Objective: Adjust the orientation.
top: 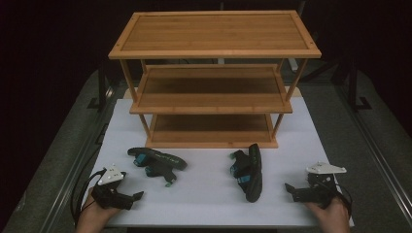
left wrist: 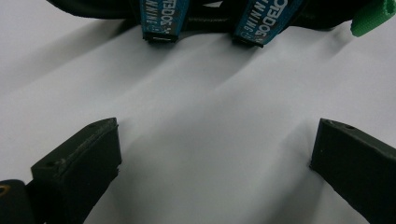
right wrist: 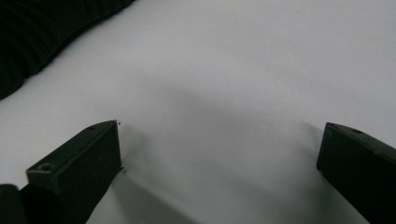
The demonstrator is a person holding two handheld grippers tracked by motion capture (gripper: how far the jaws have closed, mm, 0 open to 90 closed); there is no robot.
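Two black sandals with blue straps lie on the white mat [top: 204, 194]. The left sandal [top: 158, 161] rests flat in front of the shelf's left side; its blue lettered straps [left wrist: 163, 16] and a green tab [left wrist: 371, 18] show at the top of the left gripper view. The right sandal [top: 250, 171] stands on its edge, and its ribbed black sole [right wrist: 42, 32] fills the upper left corner of the right gripper view. My left gripper [top: 137, 196] sits at the mat's near left, open and empty. At the near right my right gripper [top: 290, 189] is likewise open with bare mat between its jaws.
A three-tier bamboo shelf [top: 214, 53] stands at the back of the mat, all tiers bare. Metal rails [top: 374, 141] run along both sides of the table. Cables trail from both grippers.
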